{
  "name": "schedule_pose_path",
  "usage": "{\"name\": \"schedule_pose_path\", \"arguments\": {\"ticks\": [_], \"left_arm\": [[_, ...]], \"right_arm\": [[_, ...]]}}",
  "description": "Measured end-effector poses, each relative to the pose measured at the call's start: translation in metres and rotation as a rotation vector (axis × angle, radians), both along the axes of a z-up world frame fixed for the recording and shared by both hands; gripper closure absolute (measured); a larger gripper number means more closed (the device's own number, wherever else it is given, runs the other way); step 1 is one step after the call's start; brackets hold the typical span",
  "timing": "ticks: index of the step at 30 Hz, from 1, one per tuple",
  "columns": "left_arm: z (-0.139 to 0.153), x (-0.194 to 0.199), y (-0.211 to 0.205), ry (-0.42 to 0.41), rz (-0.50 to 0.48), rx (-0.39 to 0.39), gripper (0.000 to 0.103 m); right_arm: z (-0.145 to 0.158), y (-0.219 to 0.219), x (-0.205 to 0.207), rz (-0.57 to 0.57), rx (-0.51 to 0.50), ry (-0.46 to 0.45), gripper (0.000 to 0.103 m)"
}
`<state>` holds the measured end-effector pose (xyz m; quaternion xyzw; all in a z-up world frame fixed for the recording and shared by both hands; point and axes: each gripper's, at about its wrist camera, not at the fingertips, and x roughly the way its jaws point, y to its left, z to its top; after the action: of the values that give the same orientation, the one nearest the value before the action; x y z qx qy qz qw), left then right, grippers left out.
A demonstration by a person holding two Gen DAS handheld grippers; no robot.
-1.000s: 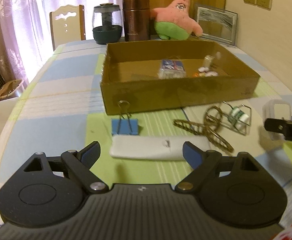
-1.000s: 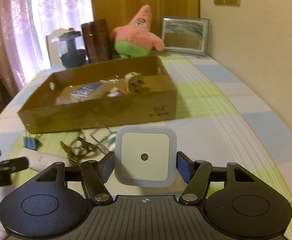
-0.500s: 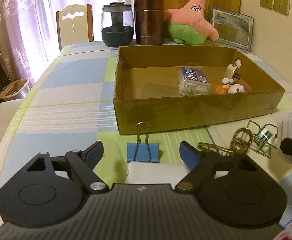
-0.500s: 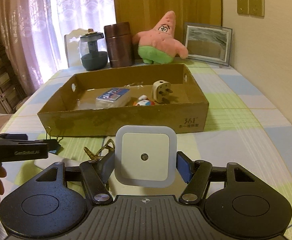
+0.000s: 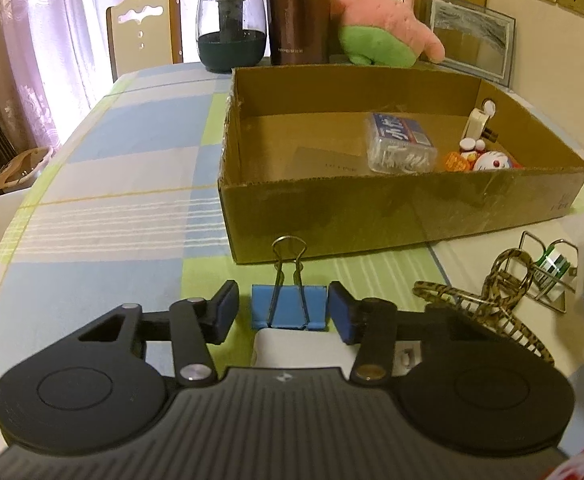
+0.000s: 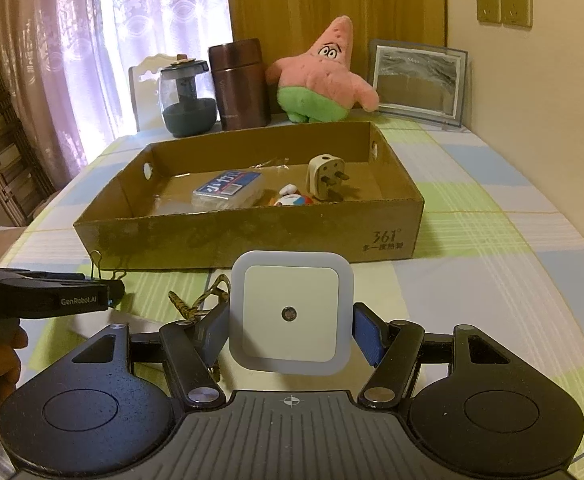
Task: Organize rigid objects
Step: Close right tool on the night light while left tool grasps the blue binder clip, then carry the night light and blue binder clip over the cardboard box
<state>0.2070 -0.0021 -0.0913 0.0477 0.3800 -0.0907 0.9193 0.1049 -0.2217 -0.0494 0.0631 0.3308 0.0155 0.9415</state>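
Note:
My left gripper [image 5: 281, 312] is open, its pads on either side of a blue binder clip [image 5: 288, 305] on the tablecloth, small gaps showing. A white flat object [image 5: 304, 346] lies just under the jaws. My right gripper [image 6: 289, 328] is shut on a white square night light [image 6: 290, 313], held above the table in front of the cardboard box [image 6: 247, 240]. The box [image 5: 392, 200] holds a clear swab case [image 5: 402, 146], a plug adapter [image 6: 326, 178] and a small toy [image 5: 492, 160]. A leopard-print hair claw [image 5: 488, 304] lies to the right.
A wire clip with a green roll [image 5: 548, 268] lies beyond the hair claw. A pink star plush [image 6: 324, 76], a brown canister [image 6: 239, 84], a dark glass jar [image 6: 187, 98] and a picture frame [image 6: 418, 76] stand behind the box. A chair [image 5: 143, 32] is at the far edge.
My left gripper moved forward and narrowed around the blue binder clip. My right gripper, still holding the night light, rose and backed away so the box sits lower in its view.

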Motion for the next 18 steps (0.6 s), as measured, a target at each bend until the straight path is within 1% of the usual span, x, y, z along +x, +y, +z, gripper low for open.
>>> {"name": "schedule_pose_path", "arguments": {"ticks": [4,13,18], "left_arm": [[-0.002,0.0,-0.002,0.004,-0.007,0.006,0.069],[0.005,-0.003,0.002,-0.02,0.026,0.003,0.069],[0.015,-0.01,0.002,-0.038,0.023,-0.003,0.069]], "right_arm": [[0.0,0.0,0.0,-0.001,0.002,0.001,0.041],[0.001,-0.002,0.0,-0.003,0.009,0.003,0.041],[0.002,-0.001,-0.001,0.002,0.006,-0.002,0.041]]}}
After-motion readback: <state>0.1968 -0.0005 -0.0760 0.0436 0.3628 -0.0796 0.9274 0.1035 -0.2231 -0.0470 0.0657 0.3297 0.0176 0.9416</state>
